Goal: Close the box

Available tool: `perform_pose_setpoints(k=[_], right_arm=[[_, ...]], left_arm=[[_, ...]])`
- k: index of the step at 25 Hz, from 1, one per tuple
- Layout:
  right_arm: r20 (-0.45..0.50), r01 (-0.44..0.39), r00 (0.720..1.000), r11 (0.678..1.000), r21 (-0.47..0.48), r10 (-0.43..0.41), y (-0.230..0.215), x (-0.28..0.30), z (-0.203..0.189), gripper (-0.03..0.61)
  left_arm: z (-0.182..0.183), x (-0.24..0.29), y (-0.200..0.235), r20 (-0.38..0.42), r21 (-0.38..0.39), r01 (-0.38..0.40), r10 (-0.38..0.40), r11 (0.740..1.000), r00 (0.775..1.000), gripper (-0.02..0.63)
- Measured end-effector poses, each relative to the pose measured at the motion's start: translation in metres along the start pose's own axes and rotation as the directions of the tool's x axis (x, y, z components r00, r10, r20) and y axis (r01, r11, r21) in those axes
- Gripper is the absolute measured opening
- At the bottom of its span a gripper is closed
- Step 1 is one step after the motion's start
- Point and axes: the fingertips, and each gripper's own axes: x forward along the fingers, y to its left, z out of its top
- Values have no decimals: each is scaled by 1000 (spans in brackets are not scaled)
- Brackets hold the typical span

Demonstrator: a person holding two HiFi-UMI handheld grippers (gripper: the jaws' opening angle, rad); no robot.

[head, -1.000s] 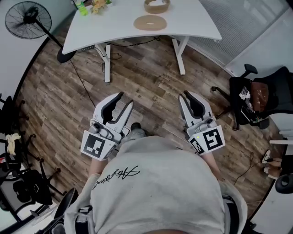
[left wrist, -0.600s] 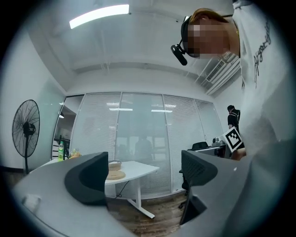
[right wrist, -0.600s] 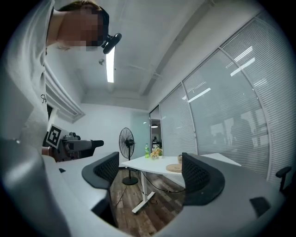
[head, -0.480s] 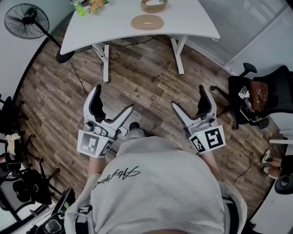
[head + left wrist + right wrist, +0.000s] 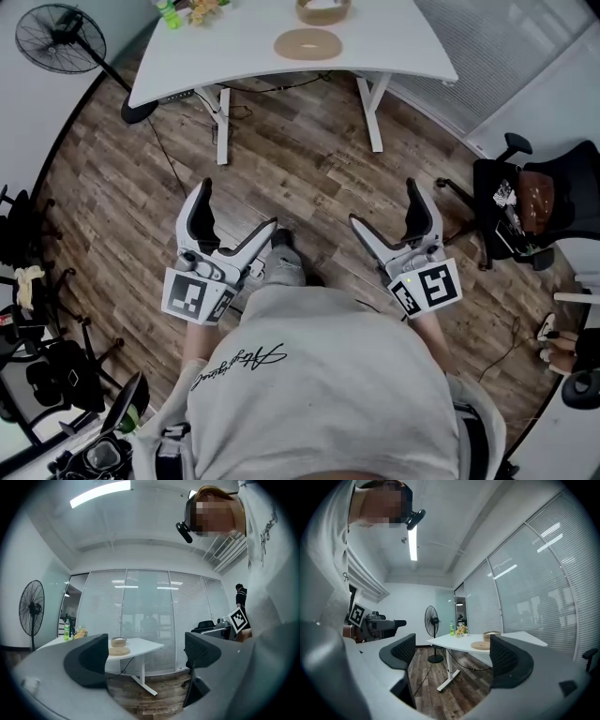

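Observation:
A round light-wood box (image 5: 323, 9) stands on the white table (image 5: 234, 56) at the far end of the room, its flat round lid (image 5: 307, 43) lying beside it. Both grippers hang over the wooden floor in front of the person's body, well short of the table. My left gripper (image 5: 238, 205) is open wide and empty. My right gripper (image 5: 384, 202) has its jaws opening, with nothing between them. The left gripper view shows the box (image 5: 118, 641) and lid (image 5: 119, 651) far beyond the jaws. In the right gripper view the box (image 5: 491, 634) and lid (image 5: 480, 645) are equally distant.
A standing fan (image 5: 56, 37) is left of the table. A green bottle (image 5: 169, 14) and small items sit at the table's left end. A black office chair (image 5: 530, 202) stands at the right. Dark stands (image 5: 37, 356) crowd the left wall. Glass partitions run behind the table.
Both grippers' jaws have spread from nearly shut to wide apart. The person's foot has stepped forward between the grippers.

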Motion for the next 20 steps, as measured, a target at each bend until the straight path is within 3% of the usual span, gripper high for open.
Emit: perform_pose_setpoints(k=[12, 20], right_arm=[[-2, 33, 999, 999, -4, -33, -10, 32, -2, 479], [20, 46, 999, 999, -7, -46, -29, 95, 3, 476]], left_arm=[[-5, 21, 30, 11, -19, 55, -55, 998, 998, 489], [-10, 56, 91, 20, -53, 69, -68, 996, 997, 488]])
